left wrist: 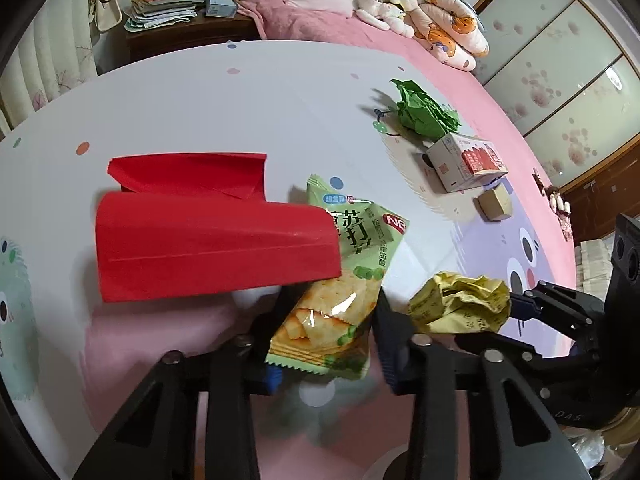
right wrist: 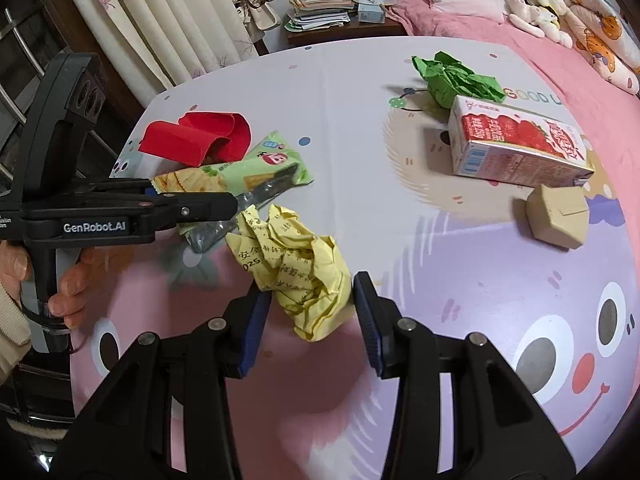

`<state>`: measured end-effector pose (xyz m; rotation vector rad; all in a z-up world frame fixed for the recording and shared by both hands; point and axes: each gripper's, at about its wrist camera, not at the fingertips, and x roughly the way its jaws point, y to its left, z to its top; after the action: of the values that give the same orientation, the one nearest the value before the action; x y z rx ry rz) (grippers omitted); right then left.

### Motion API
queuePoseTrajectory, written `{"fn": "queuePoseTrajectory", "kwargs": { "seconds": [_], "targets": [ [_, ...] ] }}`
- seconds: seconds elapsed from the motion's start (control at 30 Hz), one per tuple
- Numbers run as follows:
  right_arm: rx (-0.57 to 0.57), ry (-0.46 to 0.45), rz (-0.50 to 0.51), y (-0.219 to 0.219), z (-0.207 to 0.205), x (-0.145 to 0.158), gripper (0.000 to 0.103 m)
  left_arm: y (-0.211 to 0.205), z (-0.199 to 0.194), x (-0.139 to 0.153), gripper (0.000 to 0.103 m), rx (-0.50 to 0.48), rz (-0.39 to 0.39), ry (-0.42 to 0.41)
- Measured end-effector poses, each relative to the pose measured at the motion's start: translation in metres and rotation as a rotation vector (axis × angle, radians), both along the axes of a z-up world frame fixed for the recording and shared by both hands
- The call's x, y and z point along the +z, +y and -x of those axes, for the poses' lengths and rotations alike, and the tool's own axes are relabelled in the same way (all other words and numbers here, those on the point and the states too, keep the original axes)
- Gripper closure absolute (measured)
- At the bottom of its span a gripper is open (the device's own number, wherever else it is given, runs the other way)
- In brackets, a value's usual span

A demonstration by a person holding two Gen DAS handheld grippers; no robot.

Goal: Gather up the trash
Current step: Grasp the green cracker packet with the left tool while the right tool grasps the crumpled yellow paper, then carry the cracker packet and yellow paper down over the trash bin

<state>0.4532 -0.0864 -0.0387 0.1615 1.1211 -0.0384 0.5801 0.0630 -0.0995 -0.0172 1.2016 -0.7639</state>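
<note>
A green cracker packet [left wrist: 340, 280] lies partly under a folded red paper [left wrist: 216, 248] on the cartoon-print table cover [left wrist: 200, 100]. My left gripper [left wrist: 334, 296] is shut on the packet's near end, one pad on each side. In the right wrist view the left gripper [right wrist: 236, 204] comes in from the left, with the packet [right wrist: 248, 168] creased between its fingers. A crumpled yellow paper [right wrist: 300, 264] sits between the blue pads of my right gripper [right wrist: 310, 286], which is shut on it. The left wrist view shows that paper [left wrist: 460, 304] at the right gripper's tip [left wrist: 516, 304].
Farther right on the table are a crumpled green paper [right wrist: 456, 80], a strawberry milk carton [right wrist: 516, 144] on its side and a small beige box [right wrist: 558, 216]. A pink bed [right wrist: 560, 56] with pillows lies behind. A nightstand [right wrist: 344, 30] holds stacked papers. A hand [right wrist: 68, 292] grips the left handle.
</note>
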Motion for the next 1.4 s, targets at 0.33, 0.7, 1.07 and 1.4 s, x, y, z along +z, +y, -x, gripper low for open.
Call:
{"fn": "queuePoseTrajectory", "kwargs": {
  "seconds": [0.33,0.7,1.07,1.4],
  "targets": [
    [0.010,0.007,0.003,-0.001,0.018,0.007,0.064,-0.008,0.048,0.021,0.081,-0.043,-0.095,-0.092],
    [0.058,0.006,0.000,0.000,0.080,0.040,0.064,-0.011,0.143,0.068,0.082,-0.031,-0.128,-0.182],
    [0.193,-0.045,-0.025,-0.028,0.228,0.092,0.064,-0.055,0.310,0.108,0.082,0.069,-0.120,-0.204],
    [0.314,-0.053,-0.034,-0.080,0.391,0.108,0.064,-0.110,0.483,0.097,0.082,0.220,-0.133,-0.165]
  ]
}}
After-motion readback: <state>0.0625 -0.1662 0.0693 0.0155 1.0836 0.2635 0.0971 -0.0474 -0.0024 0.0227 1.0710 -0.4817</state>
